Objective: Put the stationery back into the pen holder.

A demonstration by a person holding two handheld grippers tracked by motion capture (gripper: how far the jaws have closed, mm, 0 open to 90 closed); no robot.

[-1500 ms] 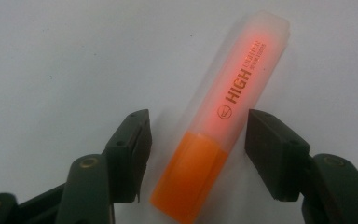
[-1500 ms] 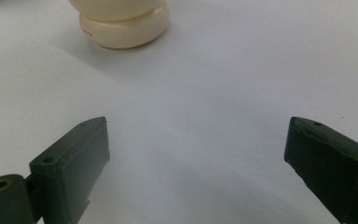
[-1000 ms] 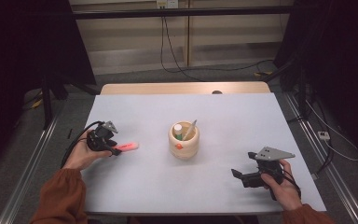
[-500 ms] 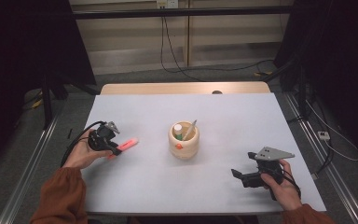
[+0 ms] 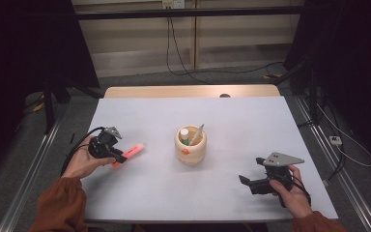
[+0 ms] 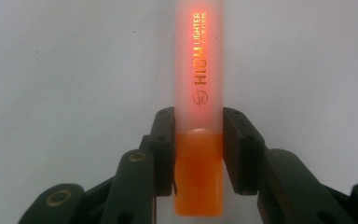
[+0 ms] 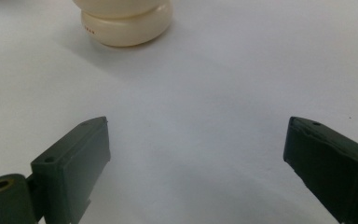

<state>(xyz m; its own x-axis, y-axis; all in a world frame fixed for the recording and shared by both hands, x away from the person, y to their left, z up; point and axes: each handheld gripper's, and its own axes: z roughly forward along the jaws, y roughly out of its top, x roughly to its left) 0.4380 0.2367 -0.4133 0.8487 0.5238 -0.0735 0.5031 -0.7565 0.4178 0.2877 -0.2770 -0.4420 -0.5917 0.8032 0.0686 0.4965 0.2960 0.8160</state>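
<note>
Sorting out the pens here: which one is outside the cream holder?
The orange highlighter, clamped near its cap end in the left gripper. The white-capped marker and grey pen stand in the cream pen holder.

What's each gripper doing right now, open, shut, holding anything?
Left gripper: shut on the orange highlighter, gripped near its cap end.
Right gripper: open, jaws wide apart, holding nothing, low over the table.

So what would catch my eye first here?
Probably the glowing orange highlighter, clamped near its cap between the left gripper jaws, at the table's left. Next, the cream cup mid-table, holding pens. The right gripper rests open at the near right.
</note>
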